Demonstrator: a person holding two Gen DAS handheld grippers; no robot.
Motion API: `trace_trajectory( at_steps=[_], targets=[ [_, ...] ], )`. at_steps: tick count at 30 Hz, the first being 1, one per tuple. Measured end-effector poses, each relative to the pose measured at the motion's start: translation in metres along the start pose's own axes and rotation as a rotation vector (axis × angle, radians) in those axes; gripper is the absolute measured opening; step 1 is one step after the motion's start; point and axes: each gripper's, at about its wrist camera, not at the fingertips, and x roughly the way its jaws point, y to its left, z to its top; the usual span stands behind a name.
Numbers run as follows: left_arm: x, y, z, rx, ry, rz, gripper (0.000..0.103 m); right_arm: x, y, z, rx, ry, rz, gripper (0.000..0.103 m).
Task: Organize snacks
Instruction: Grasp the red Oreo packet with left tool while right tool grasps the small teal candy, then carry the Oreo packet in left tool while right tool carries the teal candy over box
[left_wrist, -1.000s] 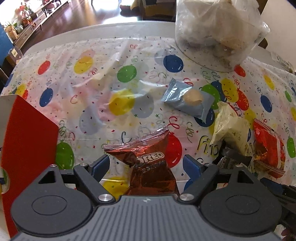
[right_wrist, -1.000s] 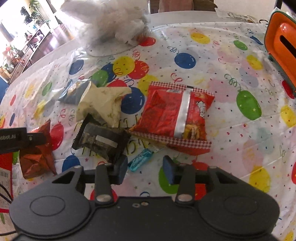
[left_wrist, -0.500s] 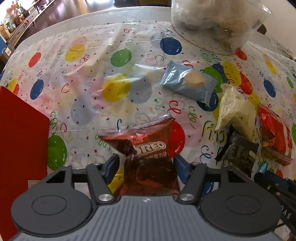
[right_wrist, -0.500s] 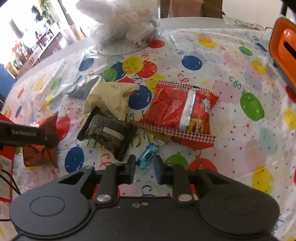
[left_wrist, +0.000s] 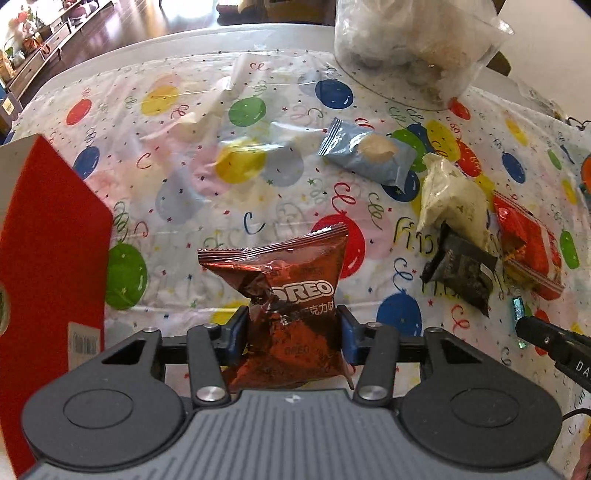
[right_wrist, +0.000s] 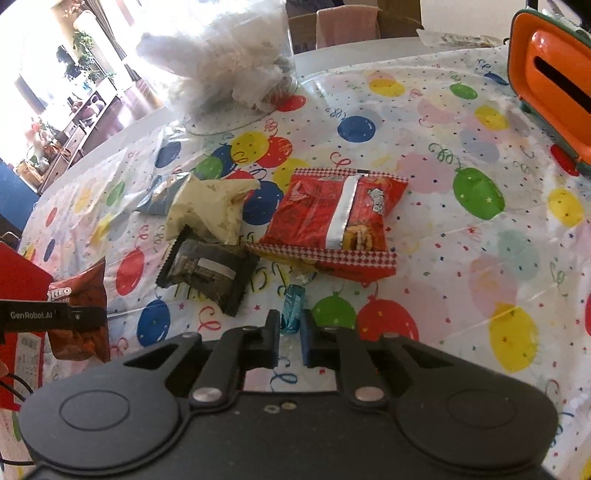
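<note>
Oreo packet (left_wrist: 291, 306), bottom centre of the left view: your left gripper (left_wrist: 291, 328) is closing, pads on both sides. Your right gripper (right_wrist: 290, 332) pinches the teal candy (right_wrist: 293, 308), lower centre, ready for sorting.
</note>
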Motion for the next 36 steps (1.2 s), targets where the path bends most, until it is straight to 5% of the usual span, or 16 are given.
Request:
trace_trajectory(
  at_steps=[13,24,36],
  targets=[
    [-0.058,0.018,-0.027,0.001,-0.057,-0.077,0.048,-0.064,0.025,-0.017,-0.055,-0.053,0.097,0.009],
    [-0.117,0.057,-0.046,-0.008,-0.125,-0.090,0.048,-0.108,0.094,-0.028,-0.172,-0.097,0.213,0.009],
    [-0.159,0.139,-0.059,-0.072,-0.208,-0.042,0.048,-0.105,0.199,-0.034,-0.310,-0.113,0.301,0.009]
  ],
)
